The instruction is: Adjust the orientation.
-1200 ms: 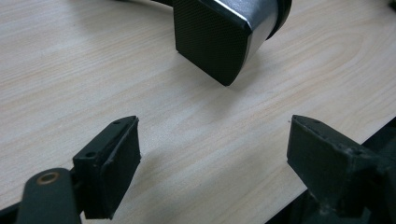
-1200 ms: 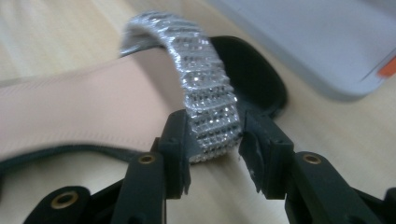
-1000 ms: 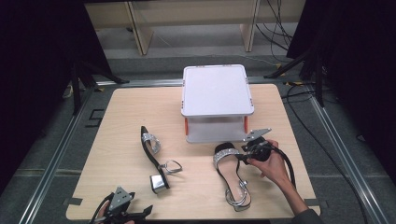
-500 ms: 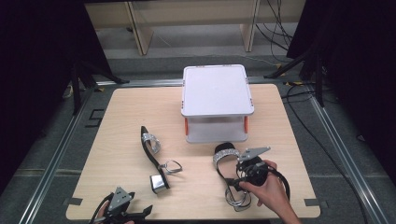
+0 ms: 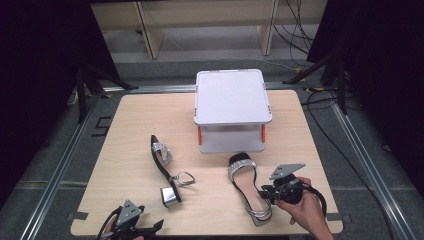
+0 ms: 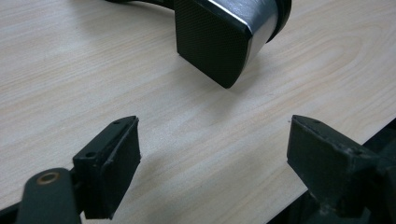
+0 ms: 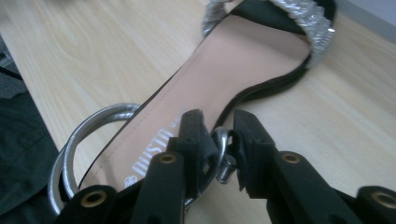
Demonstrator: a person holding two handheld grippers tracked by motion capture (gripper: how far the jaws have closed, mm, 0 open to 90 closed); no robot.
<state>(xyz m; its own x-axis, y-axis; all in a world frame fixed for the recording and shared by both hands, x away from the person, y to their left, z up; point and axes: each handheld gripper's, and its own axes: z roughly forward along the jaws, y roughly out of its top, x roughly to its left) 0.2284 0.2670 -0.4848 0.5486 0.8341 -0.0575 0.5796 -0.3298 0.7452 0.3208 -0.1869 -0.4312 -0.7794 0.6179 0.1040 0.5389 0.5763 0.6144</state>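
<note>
Two black sandals with silver straps lie on the wooden table [image 5: 140, 120]. The right sandal [image 5: 248, 186] rests sole down with its tan insole [image 7: 243, 70] up. My right gripper [image 5: 266, 194] is shut on that sandal's silver ankle strap buckle [image 7: 219, 149], at the heel end. The left sandal [image 5: 165, 170] lies on its side, with its block heel [image 6: 224, 37] pointing at the front edge. My left gripper [image 5: 147, 230] stands open at the table's front edge, a short way from that heel, with nothing between its fingers.
A white lidded plastic box [image 5: 232, 107] with orange clips stands at the back middle of the table. Metal rails [image 5: 65, 160] run along both sides of the table. The table's front edge [image 6: 327, 158] is right by the left gripper.
My right gripper moved toward the front edge along the right sandal and closed on its ankle strap buckle. The sandal's heel end shifted slightly. The left gripper stayed put.
</note>
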